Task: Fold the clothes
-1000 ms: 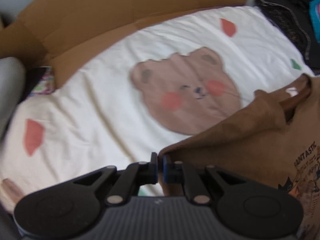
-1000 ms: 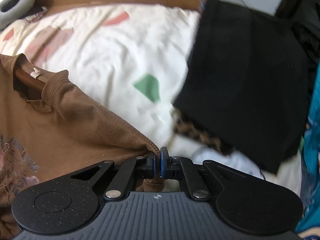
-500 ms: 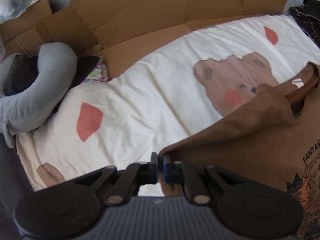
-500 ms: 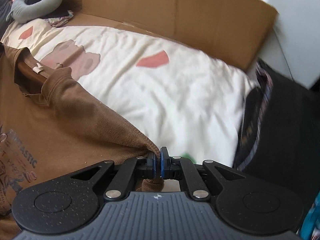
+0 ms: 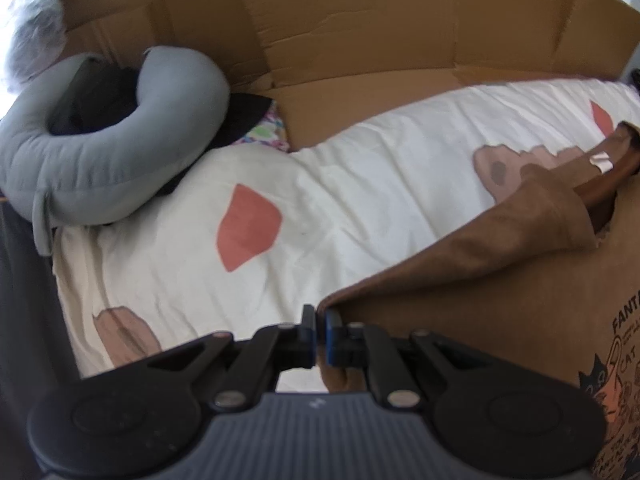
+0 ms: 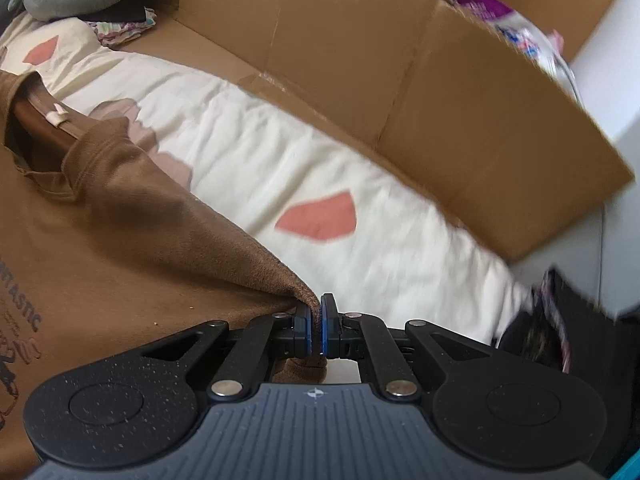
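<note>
A brown T-shirt (image 5: 500, 288) with a printed cat graphic hangs stretched between both grippers above a cream bedsheet (image 5: 360, 200) with bear and red patches. My left gripper (image 5: 319, 320) is shut on one shoulder corner of the shirt, which spreads away to the right. In the right wrist view, my right gripper (image 6: 317, 312) is shut on the other shoulder corner of the same shirt (image 6: 120, 240), which spreads to the left. The collar with its white label (image 6: 56, 118) faces up between them.
Flattened cardboard (image 5: 400, 40) walls the far side of the bed. A grey neck pillow (image 5: 100, 140) lies on dark cloth at the left end. Dark clothes (image 6: 560, 328) are piled at the right end. Plastic packages (image 6: 516, 28) sit behind the cardboard.
Both grippers have carried the shirt leftwards along the bed. The neck pillow came into the left view, and the black clothes pile slid to the right view's edge. Both grips are unchanged.
</note>
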Demonstrator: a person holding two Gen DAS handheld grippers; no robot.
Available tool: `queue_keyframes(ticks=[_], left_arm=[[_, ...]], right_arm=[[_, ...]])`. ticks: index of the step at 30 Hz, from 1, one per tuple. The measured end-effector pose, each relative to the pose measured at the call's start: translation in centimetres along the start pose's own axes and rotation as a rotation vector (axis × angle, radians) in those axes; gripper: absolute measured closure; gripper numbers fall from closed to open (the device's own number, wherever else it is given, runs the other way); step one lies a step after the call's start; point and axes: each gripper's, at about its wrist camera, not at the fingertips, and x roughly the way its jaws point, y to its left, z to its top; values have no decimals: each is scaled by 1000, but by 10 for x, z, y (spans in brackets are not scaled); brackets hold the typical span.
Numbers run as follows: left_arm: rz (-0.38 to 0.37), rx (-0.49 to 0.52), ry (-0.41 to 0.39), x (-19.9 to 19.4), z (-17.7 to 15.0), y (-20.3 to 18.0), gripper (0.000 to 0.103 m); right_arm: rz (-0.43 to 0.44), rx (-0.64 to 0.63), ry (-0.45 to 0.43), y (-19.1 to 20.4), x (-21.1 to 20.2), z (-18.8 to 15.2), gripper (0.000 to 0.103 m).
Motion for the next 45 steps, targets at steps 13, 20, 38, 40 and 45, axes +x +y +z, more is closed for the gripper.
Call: queue_keyframes(ticks=[13, 20, 38, 40, 45], left_arm=[[-62, -77, -49, 6, 13, 34, 99], [-114, -130, -38, 16, 25, 52, 99], [5, -88, 12, 56, 38, 55, 99], [15, -79, 8, 51, 42, 57, 99], [37, -90, 16, 60, 54, 58, 99]], right_arm=[[-166, -128, 78, 7, 21, 83, 101], [-218, -187, 204, 15, 28, 125, 101], [-133, -224, 119, 0, 113, 121, 101], [-127, -223, 109, 1, 113, 121, 101], [-111, -201, 92, 1, 111, 128, 101]])
